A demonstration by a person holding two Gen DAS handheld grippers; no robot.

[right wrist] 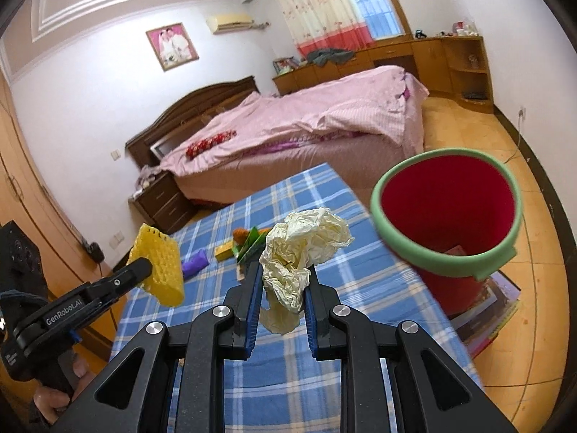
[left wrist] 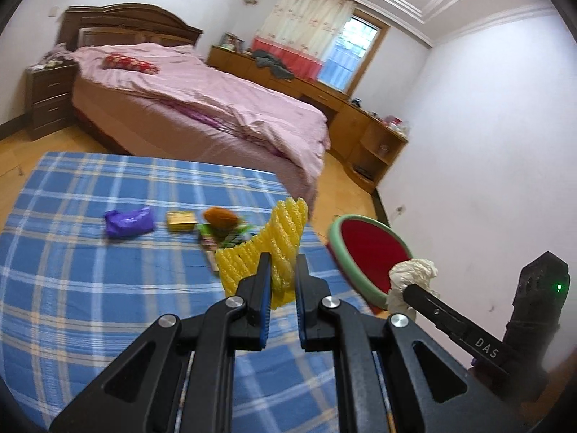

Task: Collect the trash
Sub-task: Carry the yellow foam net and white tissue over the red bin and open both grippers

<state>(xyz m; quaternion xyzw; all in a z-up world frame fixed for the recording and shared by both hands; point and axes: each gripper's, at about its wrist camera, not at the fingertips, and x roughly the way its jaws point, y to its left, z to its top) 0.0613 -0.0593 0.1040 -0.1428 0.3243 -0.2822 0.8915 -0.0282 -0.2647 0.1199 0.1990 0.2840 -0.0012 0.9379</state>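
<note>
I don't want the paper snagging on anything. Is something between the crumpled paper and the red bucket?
Nothing visible. The right gripper holds the crumpled paper above the checked table, and the gap to the red bucket beside it is open air.

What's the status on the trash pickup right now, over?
Left gripper shut on yellow foam net. Right gripper shut on crumpled paper. Red bin open, nothing blocking. Four items left on table.
</note>
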